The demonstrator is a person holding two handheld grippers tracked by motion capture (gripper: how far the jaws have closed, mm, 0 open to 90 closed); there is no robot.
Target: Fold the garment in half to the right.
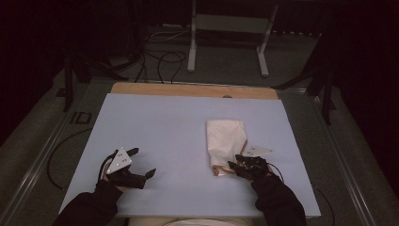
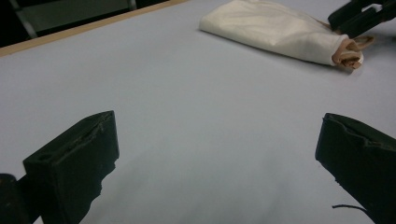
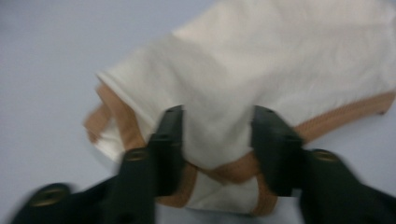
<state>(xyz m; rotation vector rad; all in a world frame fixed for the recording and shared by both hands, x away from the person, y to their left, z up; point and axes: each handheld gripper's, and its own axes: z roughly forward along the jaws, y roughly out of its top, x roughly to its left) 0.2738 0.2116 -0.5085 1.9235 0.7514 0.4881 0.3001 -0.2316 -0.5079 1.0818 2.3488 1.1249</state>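
A folded white cloth with tan straps (image 1: 226, 139) lies on the right half of the pale blue tabletop (image 1: 164, 127). My right gripper (image 1: 234, 161) is at its near end, beside the bunched tan straps. In the right gripper view the cloth (image 3: 289, 60) lies between and under the jaws of the right gripper (image 3: 217, 116), which stand apart and do not pinch it. My left gripper (image 1: 145, 161) rests low over bare table at the near left, wide open and holding nothing. The left gripper view shows the left gripper (image 2: 217, 135) facing the cloth (image 2: 275, 30), with the right gripper (image 2: 359, 16) beyond.
A wooden strip (image 1: 188, 89) runs along the table's far edge. A metal stand (image 1: 226, 28) and loose cables (image 1: 160, 59) sit on the floor behind it. Dark sleeves come in from the bottom. The room around is dim.
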